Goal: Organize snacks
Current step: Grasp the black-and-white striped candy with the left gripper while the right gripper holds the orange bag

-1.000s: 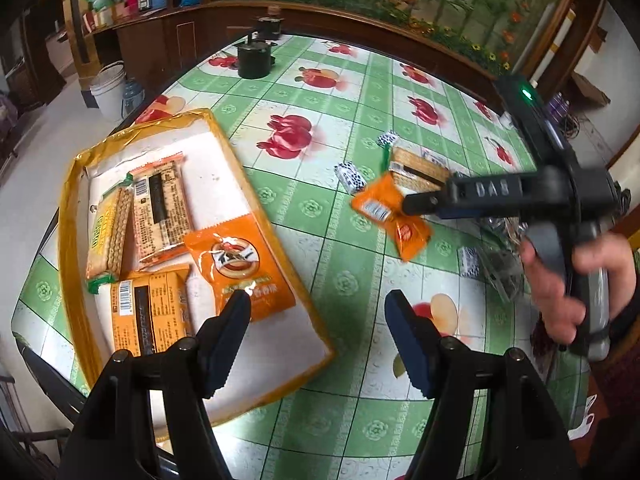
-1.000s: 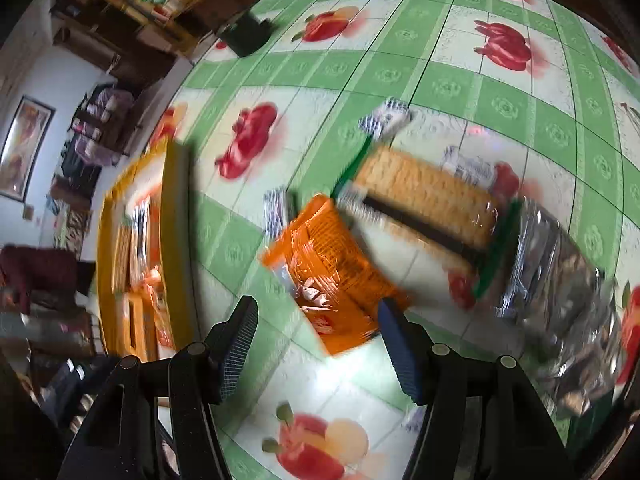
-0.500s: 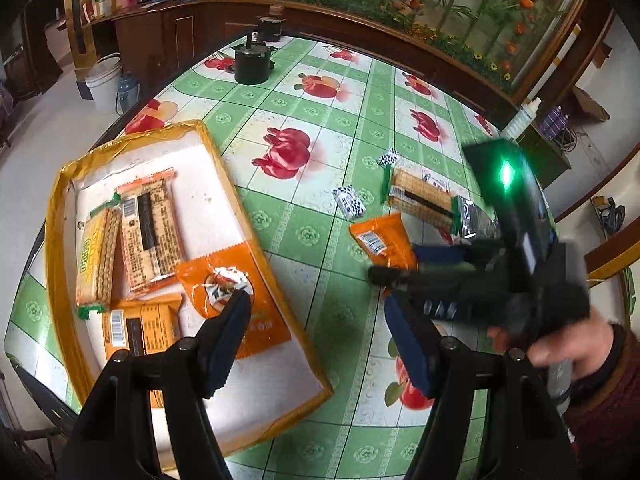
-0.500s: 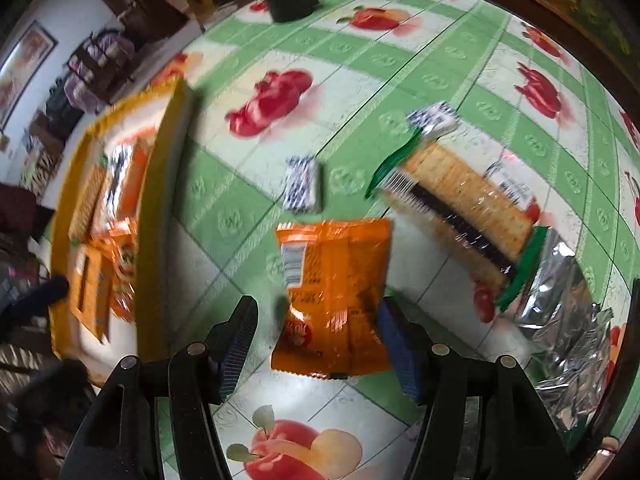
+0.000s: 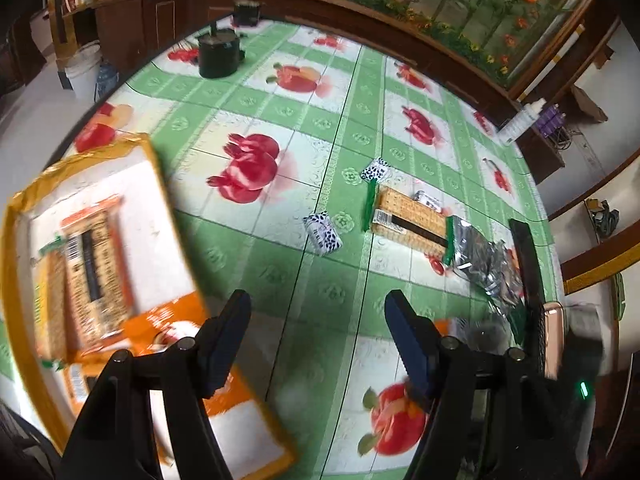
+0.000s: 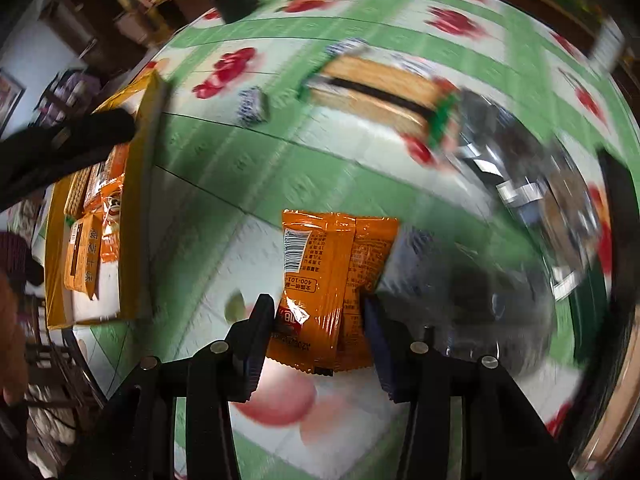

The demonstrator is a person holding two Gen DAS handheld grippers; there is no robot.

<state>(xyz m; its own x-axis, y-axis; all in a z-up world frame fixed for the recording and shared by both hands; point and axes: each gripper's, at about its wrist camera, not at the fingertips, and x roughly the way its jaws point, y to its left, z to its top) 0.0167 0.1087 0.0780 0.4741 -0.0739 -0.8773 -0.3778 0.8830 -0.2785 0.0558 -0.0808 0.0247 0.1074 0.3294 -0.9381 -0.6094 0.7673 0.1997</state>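
A: Left wrist view first. What's different from a second ago?

B: The right gripper, which reached across the middle of the tabletop toward the orange packet then, is gone from there. Only a blurred dark body shows by the near right edge. The left gripper [image 5: 316,340] hangs with its jaws standing well apart and nothing between them, over bare cloth just beside the yellow tray [image 5: 152,152] at the left edge.

A: And the tray itself?

B: It holds several packets, too blurred to count. Farther across the tabletop lie a cracker pack [image 5: 408,216], two small black-and-white sweets [image 5: 322,233] and a crumpled foil bag [image 5: 480,264]. A black pot [image 5: 219,54] stands near the far edge, well clear of the work.

A: Now the right wrist view.

B: The orange packet [image 6: 332,272] lay loose on the cloth a second ago. Now the right gripper [image 6: 320,328] has it between its jaws, which are closing; the pads look pressed to its lower sides. Its top half sticks out ahead, barcode up.

A: So what does that mean?

B: I'd judge this packet is secured and the tray, off to the left, comes next. The left gripper's arm [image 6: 68,148] reaches across the tray's far end, so it may crowd the drop.
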